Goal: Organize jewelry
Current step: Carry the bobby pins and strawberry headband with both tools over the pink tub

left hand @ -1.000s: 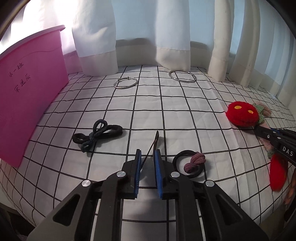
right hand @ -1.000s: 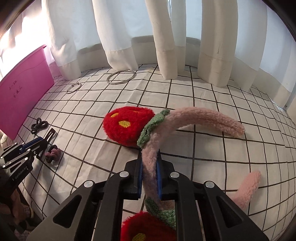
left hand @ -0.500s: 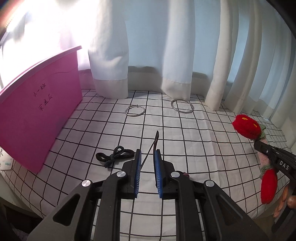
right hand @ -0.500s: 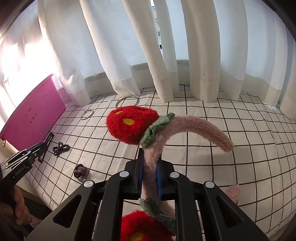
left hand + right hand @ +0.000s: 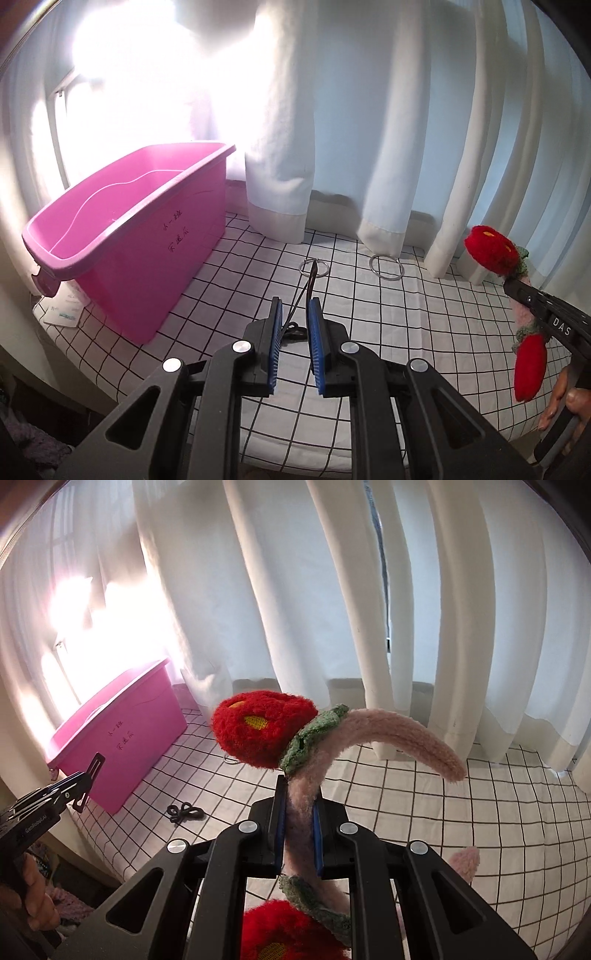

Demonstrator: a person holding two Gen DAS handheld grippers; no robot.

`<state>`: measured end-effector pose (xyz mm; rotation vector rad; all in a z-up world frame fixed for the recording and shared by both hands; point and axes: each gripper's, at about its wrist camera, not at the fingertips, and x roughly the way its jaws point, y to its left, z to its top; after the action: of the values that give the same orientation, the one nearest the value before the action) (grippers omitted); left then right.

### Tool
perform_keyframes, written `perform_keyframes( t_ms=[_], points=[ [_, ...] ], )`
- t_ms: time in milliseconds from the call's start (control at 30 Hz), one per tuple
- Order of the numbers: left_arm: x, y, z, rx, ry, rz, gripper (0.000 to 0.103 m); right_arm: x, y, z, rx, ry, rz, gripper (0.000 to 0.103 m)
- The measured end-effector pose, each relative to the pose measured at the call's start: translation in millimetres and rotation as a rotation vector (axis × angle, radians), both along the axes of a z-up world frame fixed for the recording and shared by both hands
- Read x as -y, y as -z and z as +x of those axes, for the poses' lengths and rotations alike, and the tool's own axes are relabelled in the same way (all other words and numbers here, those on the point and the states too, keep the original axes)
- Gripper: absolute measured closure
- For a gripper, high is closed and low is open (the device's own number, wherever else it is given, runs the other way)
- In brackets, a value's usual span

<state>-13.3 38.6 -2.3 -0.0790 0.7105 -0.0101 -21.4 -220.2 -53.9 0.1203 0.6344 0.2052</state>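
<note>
On the far left I see the pink bin (image 5: pixel 129 236) standing on the counter (image 5: pixel 424 314), which has a white cloth with black grid. My left tongs (image 5: pixel 295 317) are clamped on a thin black hair clip (image 5: pixel 308 284), lifted above the counter. Behind it, near the white curtains (image 5: pixel 332 110), two metal rings (image 5: pixel 386 266) lie flat. A black hair tie (image 5: pixel 184 812) lies near the bin. On the right, my right tongs (image 5: pixel 299 816) are clamped on the pink plush headband (image 5: pixel 388 731) with red flowers (image 5: pixel 264 731), held in the air.
</note>
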Motion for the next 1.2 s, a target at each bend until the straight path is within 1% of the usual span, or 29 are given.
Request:
perform_keyframes(
  t_ms=[167,400,567,667,767,900,967,1067,1200],
  points=[
    [-27.5,-24.9,-13.8,0.035,-0.077,-0.003,0.088,-34.8,-18.9,8.7,0.03,-0.101,-0.011,0.091],
    [-75.7,-55.6,-15.2,0.083,-0.151,0.006,0.088,-96.0,-50.3,24.9,0.079,-0.213,-0.011,0.091],
    [-120.8,-70.6,-2.8,0.112,-0.165,-0.014,0.088,-149.7,-73.2,49.2,0.111,-0.256,-0.007,0.091],
    [-153.8,-76.1,11.4,0.109,-0.165,-0.031,0.088,-186.4,-88.8,63.7,0.125,-0.275,-0.001,0.091],
    [-186.6,-80.7,28.1,0.116,-0.159,-0.042,0.088,-228.5,-104.2,77.8,0.158,-0.298,-0.015,0.091],
    [-225.4,-83.8,54.0,0.109,-0.153,-0.042,0.088,-281.9,-118.5,97.7,0.169,-0.325,-0.001,0.091],
    [-240.7,-83.4,64.2,0.104,-0.155,-0.038,0.088,-307.2,-122.8,108.0,0.177,-0.341,-0.016,0.091],
    [-261.9,-79.3,81.4,0.068,-0.176,-0.057,0.088,-340.2,-124.4,124.6,0.161,-0.376,-0.031,0.091],
    [-282.9,-67.9,103.5,0.008,-0.219,-0.083,0.088,-372.9,-120.8,144.4,0.133,-0.432,-0.053,0.091]
  ],
)
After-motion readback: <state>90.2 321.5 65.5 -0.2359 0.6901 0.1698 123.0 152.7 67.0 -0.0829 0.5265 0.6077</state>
